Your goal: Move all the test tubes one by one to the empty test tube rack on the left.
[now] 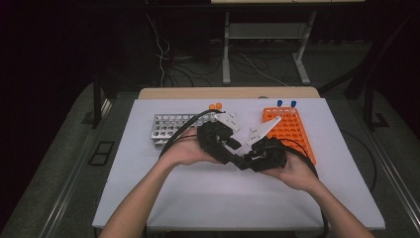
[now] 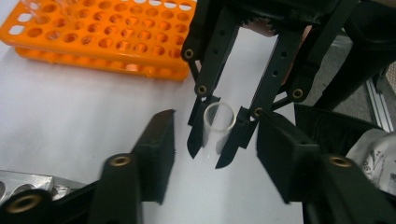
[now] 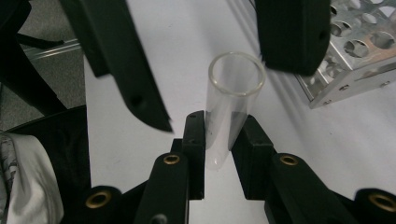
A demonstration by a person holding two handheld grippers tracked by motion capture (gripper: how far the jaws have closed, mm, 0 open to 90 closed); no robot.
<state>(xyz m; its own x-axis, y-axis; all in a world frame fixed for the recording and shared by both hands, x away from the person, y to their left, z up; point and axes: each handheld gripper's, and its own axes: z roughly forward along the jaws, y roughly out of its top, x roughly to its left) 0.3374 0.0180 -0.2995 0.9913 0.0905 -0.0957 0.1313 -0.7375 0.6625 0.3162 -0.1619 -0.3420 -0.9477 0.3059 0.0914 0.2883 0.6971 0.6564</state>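
Note:
A clear, uncapped tube sits between the jaws of my right gripper, which is shut on its lower part. In the left gripper view the same tube faces me mouth first, held in the right gripper. My left gripper is open, one jaw on each side of the tube's open end with a gap to the glass. In the high view the left gripper and right gripper meet tip to tip over the middle of the white table.
An orange tube rack lies at the back right with two blue-capped tubes at its far end. A metal rack lies at the back left, with orange caps beyond it. Cables trail from both grippers.

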